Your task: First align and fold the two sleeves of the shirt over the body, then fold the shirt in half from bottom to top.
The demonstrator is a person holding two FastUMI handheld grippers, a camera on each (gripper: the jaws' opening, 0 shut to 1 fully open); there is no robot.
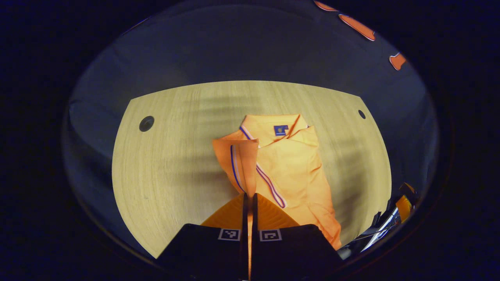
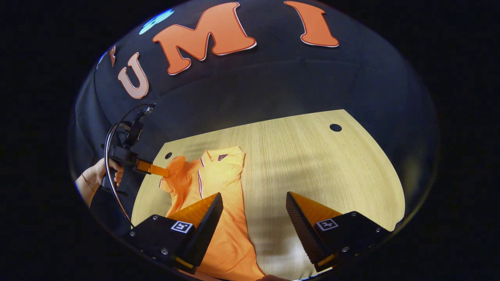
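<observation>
The orange shirt [image 1: 291, 168] lies collar-up near the middle of the wooden table [image 1: 168, 171]. The left gripper [image 1: 250, 197] is clenched on a sleeve [image 1: 240, 164], lifted at its 12 o'clock. The right gripper [image 2: 254, 205] hangs released — fingers spread wide — with the shirt's body at its 9 o'clock and a hand [image 2: 93, 177] holding the other gripper farther off at 10 o'clock.

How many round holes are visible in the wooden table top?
2. One round hole lies near the far left corner of the light wooden table, the other round hole near the far right corner. The orange shirt may hide more.
</observation>
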